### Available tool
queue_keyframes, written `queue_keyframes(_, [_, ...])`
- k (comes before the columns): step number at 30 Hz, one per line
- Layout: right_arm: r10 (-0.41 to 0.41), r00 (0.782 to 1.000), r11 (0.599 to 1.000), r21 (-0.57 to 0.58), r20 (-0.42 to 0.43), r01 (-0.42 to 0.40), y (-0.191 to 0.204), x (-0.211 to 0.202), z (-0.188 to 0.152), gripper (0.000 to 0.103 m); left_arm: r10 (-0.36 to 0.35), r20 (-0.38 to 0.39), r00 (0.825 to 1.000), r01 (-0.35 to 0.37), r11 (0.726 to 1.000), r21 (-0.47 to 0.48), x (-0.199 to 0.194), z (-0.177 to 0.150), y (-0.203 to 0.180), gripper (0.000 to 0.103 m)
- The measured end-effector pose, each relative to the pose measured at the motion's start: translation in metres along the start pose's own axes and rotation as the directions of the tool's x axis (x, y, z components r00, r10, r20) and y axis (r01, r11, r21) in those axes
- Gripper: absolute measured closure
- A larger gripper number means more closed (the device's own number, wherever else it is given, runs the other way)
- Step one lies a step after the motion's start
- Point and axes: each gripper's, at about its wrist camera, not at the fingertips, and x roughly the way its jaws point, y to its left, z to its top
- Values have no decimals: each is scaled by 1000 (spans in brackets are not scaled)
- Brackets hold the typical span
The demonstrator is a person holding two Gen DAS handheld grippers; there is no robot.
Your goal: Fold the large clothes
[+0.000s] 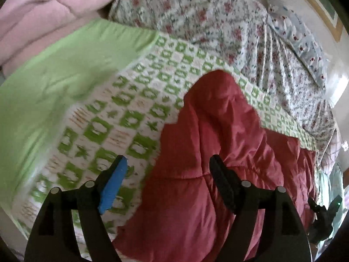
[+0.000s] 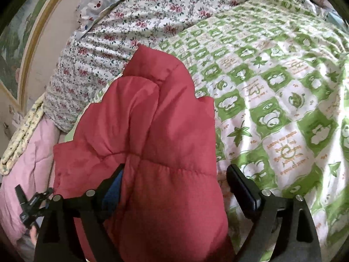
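Item: red quilted puffer jacket, bunched on green-and-white checked printed bedspread.

Step, we judge: between folds, garment released.

Left gripper: jaws wide, nothing pinched; jacket at 3 o'clock, under right finger.

Right gripper: wide, jacket mounded between fingers, unclamped.

Next: we need fresh edge grip, likely far end at 12 o'clock.
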Motion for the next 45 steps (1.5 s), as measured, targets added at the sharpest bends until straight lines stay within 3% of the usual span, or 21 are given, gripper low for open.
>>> queue_keyframes(5, [-59,998,998,7,35,59,8,-14,-2,11,-32,0,999,32,999,11,-10,1,-1,25])
queue_keyframes(13, [-130,987,991,-26,93,133,21,-45,-2,10,-57,-14,998,58,991,122,-24,-14,-31,25])
queue_keyframes(21, [-128,984,983,-112,126,143,51,-64,-10,10,-122,-60,991,132,965,228,-32,-35,-66,25])
queue_keyframes(26, [-117,987,958,-249,108,141,87,-61,-22,10,-128,-68,989,144,931,335,-39,-55,-88,25])
queue_keyframes(33, [-98,993,906,-406,63,115,132,-48,-42,10,-166,-94,982,189,905,380,-42,-67,-97,25])
queue_keyframes(39, [-106,994,858,-503,27,105,157,-32,-60,10,-173,-108,979,202,901,383,-36,-72,-93,25])
queue_keyframes(45, [-120,993,855,-508,-6,100,160,-16,-64,10,-157,-146,977,200,915,351,-12,-73,-85,25])
